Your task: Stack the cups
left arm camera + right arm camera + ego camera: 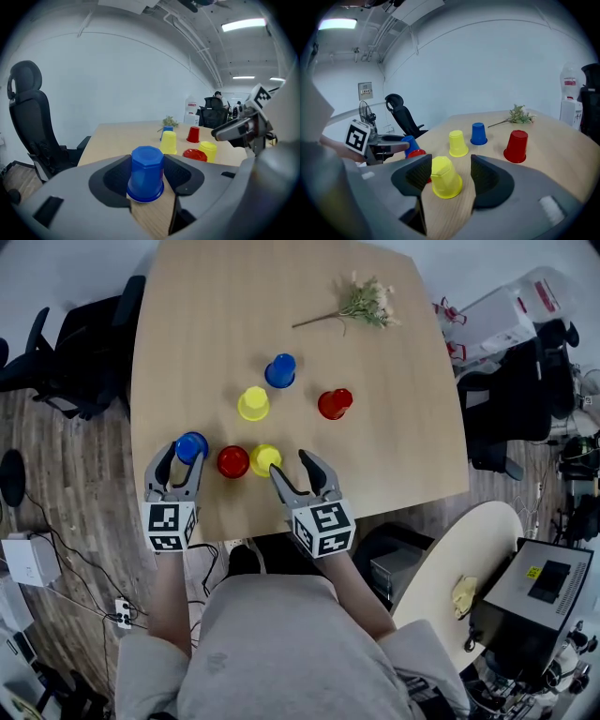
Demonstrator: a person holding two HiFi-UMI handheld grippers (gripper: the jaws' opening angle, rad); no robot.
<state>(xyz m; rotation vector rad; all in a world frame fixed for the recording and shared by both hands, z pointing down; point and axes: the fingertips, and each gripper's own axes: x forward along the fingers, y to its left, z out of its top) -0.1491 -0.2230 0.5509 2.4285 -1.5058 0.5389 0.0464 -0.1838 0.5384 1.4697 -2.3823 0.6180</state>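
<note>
Light-wood bench (394, 456), rounded corners, on wood-plank floor (75, 493). Black office chair (80, 367) just beside bench's left edge; more black chairs (511, 409) off right side. Second pale round table (441, 568) near bench's right front corner, yellow cloth (464, 594) on it. Grey machine (544, 592) beside that table. White box (31, 559), power strip (122, 613), loose cables on floor at left. Plain white wall (117, 79) behind. Ceiling strip lights (243, 24) lit. Standing fan (364, 112) near wall.
</note>
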